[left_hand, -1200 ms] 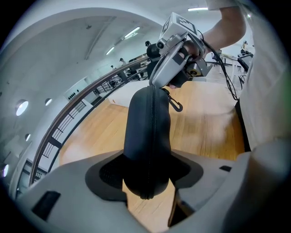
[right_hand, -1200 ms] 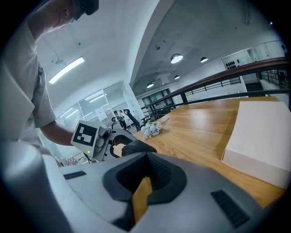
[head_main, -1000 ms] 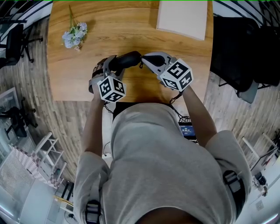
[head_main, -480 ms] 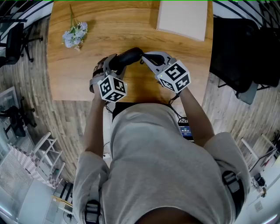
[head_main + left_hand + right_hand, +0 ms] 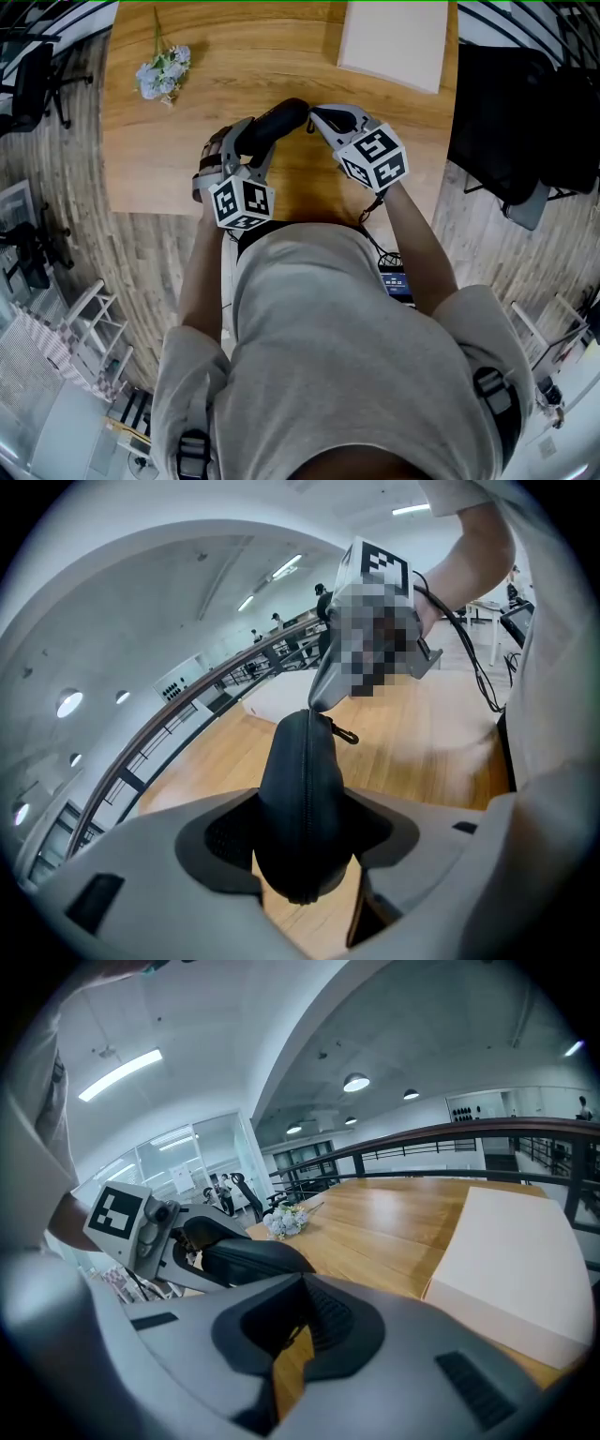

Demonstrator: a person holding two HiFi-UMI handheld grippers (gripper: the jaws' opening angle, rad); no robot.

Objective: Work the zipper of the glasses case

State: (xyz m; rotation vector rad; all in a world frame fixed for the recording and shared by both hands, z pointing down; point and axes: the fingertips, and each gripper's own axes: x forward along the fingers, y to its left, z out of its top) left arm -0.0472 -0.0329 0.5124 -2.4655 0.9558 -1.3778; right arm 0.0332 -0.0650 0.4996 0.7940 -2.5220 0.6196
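Note:
The black zippered glasses case (image 5: 274, 124) is held off the wooden table (image 5: 169, 159) with my left gripper (image 5: 251, 142) shut across its near end. In the left gripper view the case (image 5: 305, 799) stands between both pads, its zipper line facing me and a small black clip (image 5: 345, 733) hanging at its far end. My right gripper (image 5: 314, 116) is shut, and its tip (image 5: 319, 697) meets the case's far end on the zipper line. I cannot see whether a zipper pull is pinched there. In the right gripper view the case (image 5: 248, 1258) lies just beyond the right gripper (image 5: 298, 1283).
A small bunch of pale flowers (image 5: 161, 73) lies at the table's far left, and a flat white box (image 5: 392, 42) sits at the far right. The table's near edge runs just under my hands. Chairs stand on the floor at both sides.
The case's far end has tipped up a little with the left gripper. The right gripper has edged along with it, still at the case's end. Both grips look the same.

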